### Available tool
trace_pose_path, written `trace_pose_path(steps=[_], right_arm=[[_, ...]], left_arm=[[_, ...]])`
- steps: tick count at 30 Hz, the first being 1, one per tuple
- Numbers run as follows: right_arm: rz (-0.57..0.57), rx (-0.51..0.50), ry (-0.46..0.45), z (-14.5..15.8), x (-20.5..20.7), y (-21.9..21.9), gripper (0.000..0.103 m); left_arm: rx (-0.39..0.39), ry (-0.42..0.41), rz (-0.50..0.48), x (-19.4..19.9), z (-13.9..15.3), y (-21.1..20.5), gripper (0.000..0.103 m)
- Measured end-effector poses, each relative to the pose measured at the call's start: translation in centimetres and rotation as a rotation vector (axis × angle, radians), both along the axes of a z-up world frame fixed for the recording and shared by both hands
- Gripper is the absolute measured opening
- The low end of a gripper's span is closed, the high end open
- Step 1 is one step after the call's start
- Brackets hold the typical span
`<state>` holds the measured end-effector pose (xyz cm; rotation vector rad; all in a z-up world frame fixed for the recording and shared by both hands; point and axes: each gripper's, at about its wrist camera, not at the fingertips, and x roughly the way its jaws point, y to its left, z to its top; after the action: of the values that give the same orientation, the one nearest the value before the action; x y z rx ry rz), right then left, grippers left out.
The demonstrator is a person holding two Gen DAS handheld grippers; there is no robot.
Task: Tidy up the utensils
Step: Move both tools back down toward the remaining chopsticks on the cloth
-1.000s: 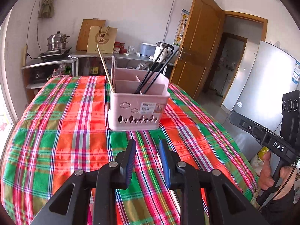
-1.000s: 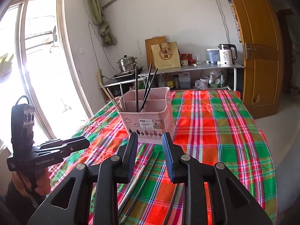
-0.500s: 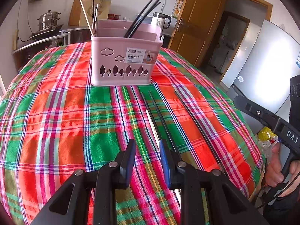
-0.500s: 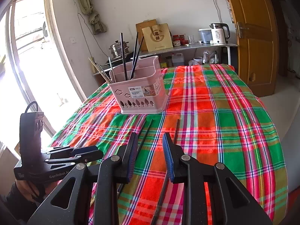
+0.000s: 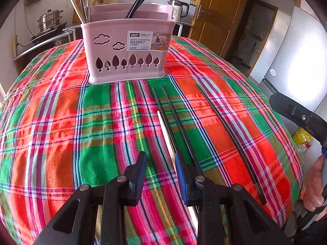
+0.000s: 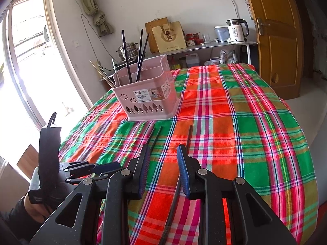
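A pink divided chopstick basket [image 5: 126, 49] [image 6: 147, 100] stands on the plaid tablecloth and holds several black, wooden and metal chopsticks. In front of it lie a pair of black chopsticks [image 5: 175, 122], a pale chopstick [image 5: 165, 134] beside them and a single black chopstick [image 5: 229, 134] further right. My left gripper [image 5: 160, 165] is open and empty, low over the near ends of the pair and the pale one. My right gripper [image 6: 163, 159] is open and empty above the single black chopstick [image 6: 189, 134].
The plaid tablecloth [image 5: 51, 122] [image 6: 255, 122] covers the whole table. Behind it stand a shelf with a kettle [image 6: 237, 30], a paper bag [image 6: 169, 36] and a steamer pot [image 5: 50, 20]. A wooden door [image 6: 276, 30] is at the right, a fridge [image 5: 296, 65] beside the table.
Both grippers have dropped lower and drawn back toward the near table edge. The loose chopsticks on the cloth have come into view under them. Both stay open.
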<state>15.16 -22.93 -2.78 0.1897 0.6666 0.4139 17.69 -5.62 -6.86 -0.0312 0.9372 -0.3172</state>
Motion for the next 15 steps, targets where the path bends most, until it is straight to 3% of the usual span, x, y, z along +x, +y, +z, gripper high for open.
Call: trace_pose_path(steps=[7,15], right_arm=[[0.000,0.006,0.004,-0.19,0.21,-0.11,0.028],[0.004,0.007,0.007,-0.27,0.15,0.00,0.028]], left_arm=[[0.042,-0.015,-0.001,0.01,-0.08,-0.91,0.037],[0.063,-0.030,0.027,0.39,-0.11,-0.69,0.034]])
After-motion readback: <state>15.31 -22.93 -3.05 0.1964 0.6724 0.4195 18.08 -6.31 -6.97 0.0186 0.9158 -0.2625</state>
